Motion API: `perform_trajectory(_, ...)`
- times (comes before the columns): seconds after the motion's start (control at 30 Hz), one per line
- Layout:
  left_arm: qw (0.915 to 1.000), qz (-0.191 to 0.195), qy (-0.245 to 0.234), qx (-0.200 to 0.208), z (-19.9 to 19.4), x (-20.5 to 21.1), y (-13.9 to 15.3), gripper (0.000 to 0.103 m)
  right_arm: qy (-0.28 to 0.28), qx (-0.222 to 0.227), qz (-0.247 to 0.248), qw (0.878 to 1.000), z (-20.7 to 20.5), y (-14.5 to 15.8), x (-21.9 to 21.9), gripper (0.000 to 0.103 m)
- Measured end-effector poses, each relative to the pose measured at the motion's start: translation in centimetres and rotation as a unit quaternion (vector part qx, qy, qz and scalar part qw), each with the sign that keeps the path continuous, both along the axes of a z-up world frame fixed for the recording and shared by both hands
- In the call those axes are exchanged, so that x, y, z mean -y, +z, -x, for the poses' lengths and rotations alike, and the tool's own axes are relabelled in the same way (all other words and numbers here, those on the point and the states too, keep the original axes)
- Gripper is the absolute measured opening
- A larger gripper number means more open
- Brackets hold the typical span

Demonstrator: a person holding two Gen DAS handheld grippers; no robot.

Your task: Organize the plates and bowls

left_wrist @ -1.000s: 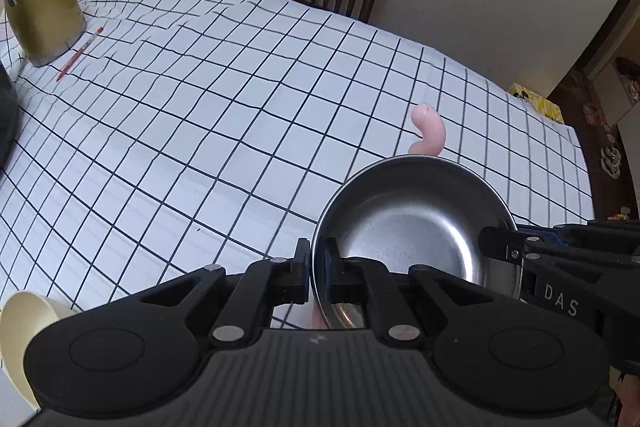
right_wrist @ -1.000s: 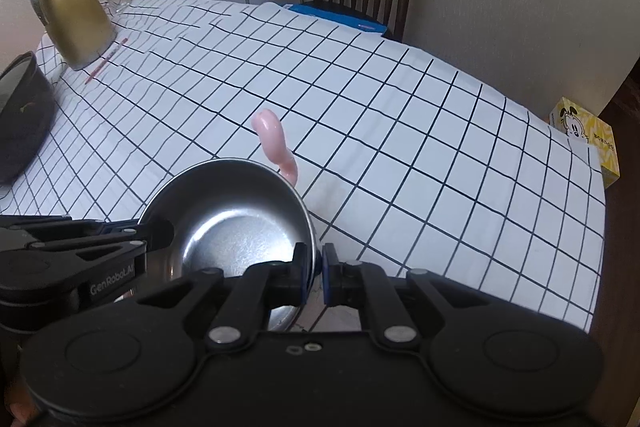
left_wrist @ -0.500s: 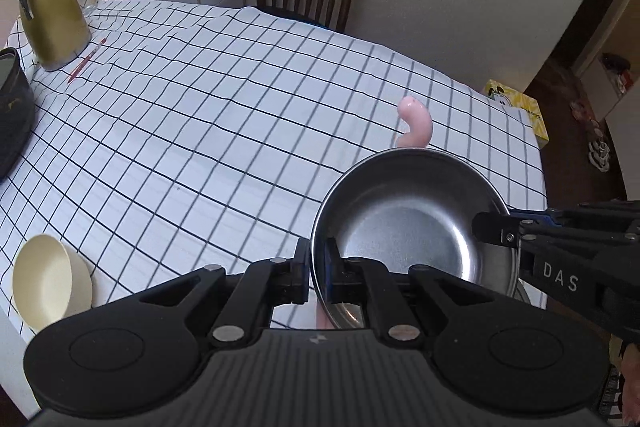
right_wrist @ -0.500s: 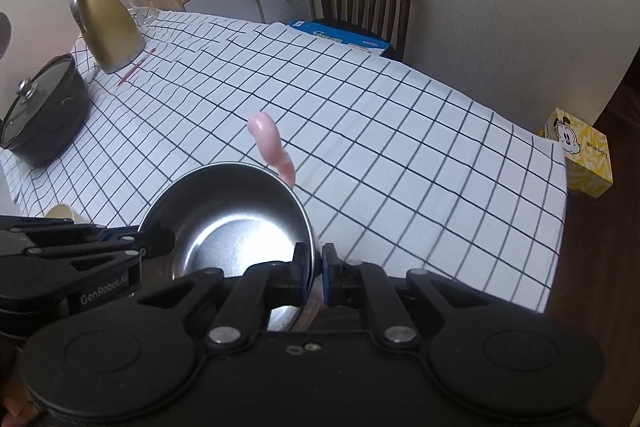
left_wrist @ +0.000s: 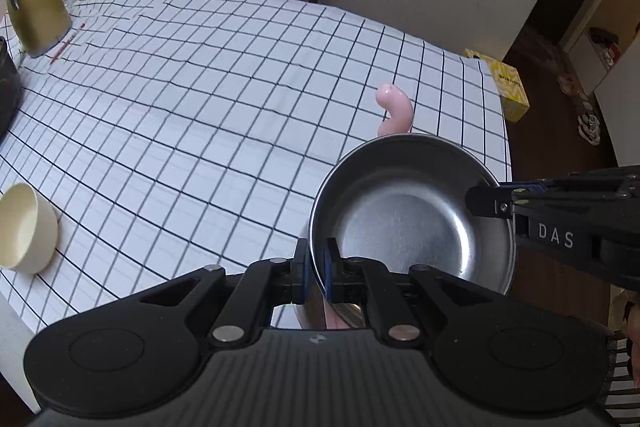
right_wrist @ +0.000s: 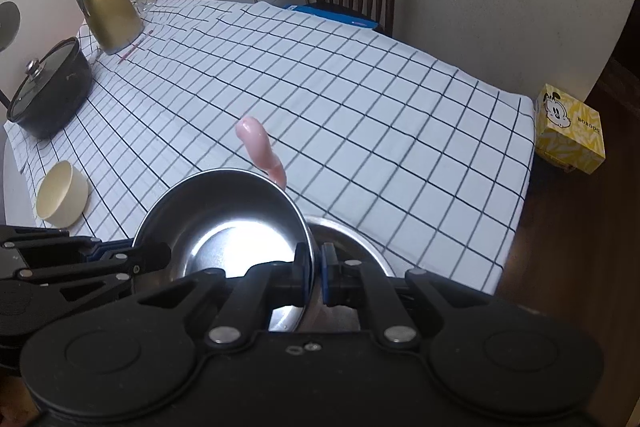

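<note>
Both grippers are pinched nearly closed on opposite sides of the rim of one steel bowl point(left_wrist: 408, 211): left gripper point(left_wrist: 316, 273) on its near-left edge, right gripper point(right_wrist: 318, 277) on the other. The bowl hangs above the near edge of the checked tablecloth point(left_wrist: 224, 99), tilted toward the cameras. Judged light, rigid and not fragile, but the polished rim looks slippery and thin; two opposed rim pinches seem the sensible hold. A pink curved object point(right_wrist: 260, 147) rises behind the bowl; what it is, or whether it is attached, cannot be told. A second steel rim point(right_wrist: 352, 235) shows beneath, mostly hidden. A cream bowl point(right_wrist: 60, 195) sits well apart to the left.
</note>
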State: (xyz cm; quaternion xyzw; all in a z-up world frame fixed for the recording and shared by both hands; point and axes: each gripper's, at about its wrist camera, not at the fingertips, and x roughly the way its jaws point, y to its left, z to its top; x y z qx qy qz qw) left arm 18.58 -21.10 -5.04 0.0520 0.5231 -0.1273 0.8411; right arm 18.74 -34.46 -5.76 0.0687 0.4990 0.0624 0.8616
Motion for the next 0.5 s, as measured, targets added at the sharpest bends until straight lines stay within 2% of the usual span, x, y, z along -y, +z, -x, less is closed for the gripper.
perform_trajectory(0.5,0.9995,-0.029,-0.001,-0.012,1.0,3.1,-4.3,0.006,0.002,-0.021,-0.006,1.000,1.8,-4.4,2.4,0.007)
